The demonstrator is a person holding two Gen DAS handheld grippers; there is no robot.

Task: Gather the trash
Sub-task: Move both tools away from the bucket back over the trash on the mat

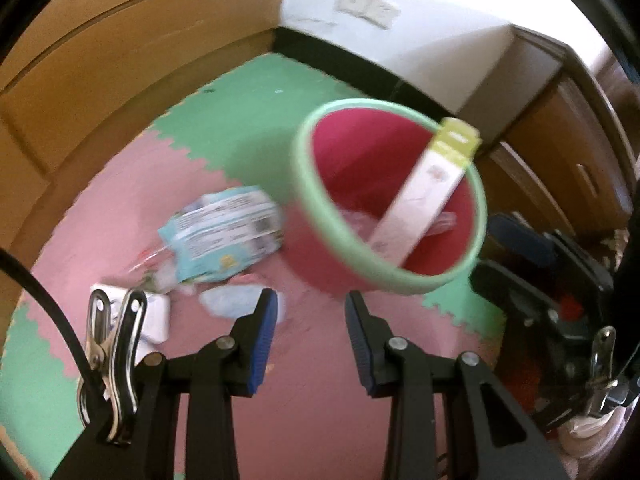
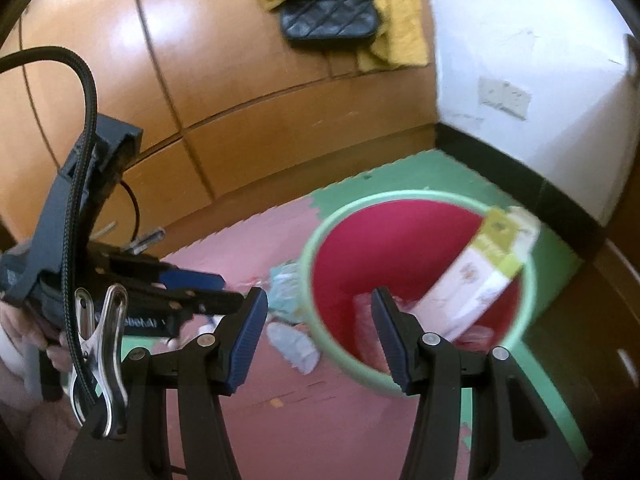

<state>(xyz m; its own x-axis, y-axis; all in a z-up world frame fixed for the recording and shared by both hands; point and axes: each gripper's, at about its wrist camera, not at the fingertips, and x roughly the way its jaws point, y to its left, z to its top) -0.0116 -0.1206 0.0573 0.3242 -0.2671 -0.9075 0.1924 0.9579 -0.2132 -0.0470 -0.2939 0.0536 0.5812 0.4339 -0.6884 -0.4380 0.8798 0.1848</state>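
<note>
- Trash bin (image 1: 320, 184): round, red wall inside and out, pale green rim; stands on the foam floor mat (image 1: 248, 92) of interlocking pink and green tiles, near the corner of the white wall (image 1: 420, 40) with its black skirting.
- Long carton (image 1: 424, 192): white with a yellow-green end, leaning inside the bin, its upper end resting against the far rim. Crumpled clear wrapping lies at the bin's bottom.
- Light blue packet (image 1: 224, 240): printed label, creased, lying on the pink tiles just left of the bin.
- White crumpled scrap (image 1: 224, 302): on the mat, nearer the camera than the packet.
- White boxy item (image 1: 154, 316): at lower left, blurred, kind cannot be told.
- Left hand-held gripper (image 1: 310, 306): blue pads parted, nothing between them, above the pink tiles.
- Right hand-held gripper (image 2: 318, 300): pads spread apart, empty, over the bin's near rim.
- Wooden cabinet (image 2: 240, 92): behind; a black quilted pouch (image 2: 330, 18) and yellow cloth (image 2: 400, 20) against it.
</note>
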